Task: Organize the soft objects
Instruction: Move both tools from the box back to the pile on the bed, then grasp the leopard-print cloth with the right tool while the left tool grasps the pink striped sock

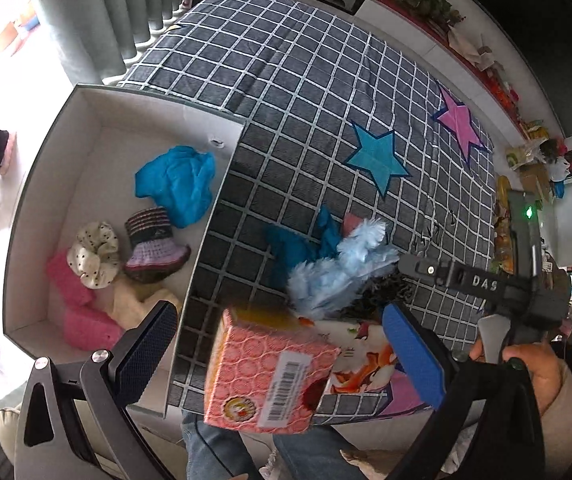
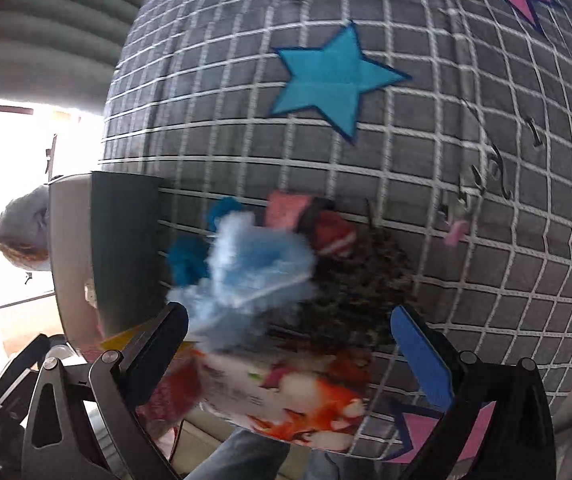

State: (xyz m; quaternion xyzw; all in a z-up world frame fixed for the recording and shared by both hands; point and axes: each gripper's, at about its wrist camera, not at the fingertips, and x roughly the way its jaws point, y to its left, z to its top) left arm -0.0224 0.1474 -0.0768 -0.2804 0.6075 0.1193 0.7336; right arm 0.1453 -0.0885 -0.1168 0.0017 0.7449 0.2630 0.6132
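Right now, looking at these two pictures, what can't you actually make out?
- Pink box, left wrist view: the label print is blurred and unreadable.
- Dark fuzzy item, right wrist view: motion blur and the pale blue fluffy piece hide what it is.
- White bin, left wrist view: its near corner is behind the left gripper.
- Red item, right wrist view: mostly buried in the pile.

The left wrist camera looks down from above the near edge of a checked bedspread (image 1: 305, 92), with a white box (image 1: 38, 184) on its left. The right wrist camera sits lower and much closer. Both views share the fluffy blue toy (image 1: 337, 268) (image 2: 254, 268) and blue star (image 1: 377, 156) (image 2: 333, 80).
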